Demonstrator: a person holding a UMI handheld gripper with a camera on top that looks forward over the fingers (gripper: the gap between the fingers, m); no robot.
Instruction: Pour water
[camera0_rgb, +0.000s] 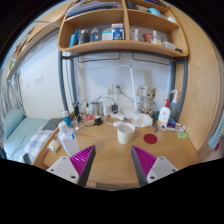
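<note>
One white cup (125, 132), claw (113, 161) open, empty

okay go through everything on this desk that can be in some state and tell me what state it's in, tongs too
tongs: open, nothing between them
white cup: upright on the desk, ahead of the tongs; contents not visible
white bottle: upright, beyond the cup
red lid: lying flat on the desk beside the cup

Small cluttered items on the wooden upper shelf (120, 42) (boxes, perhaps bottles) were too small to identify.
</note>
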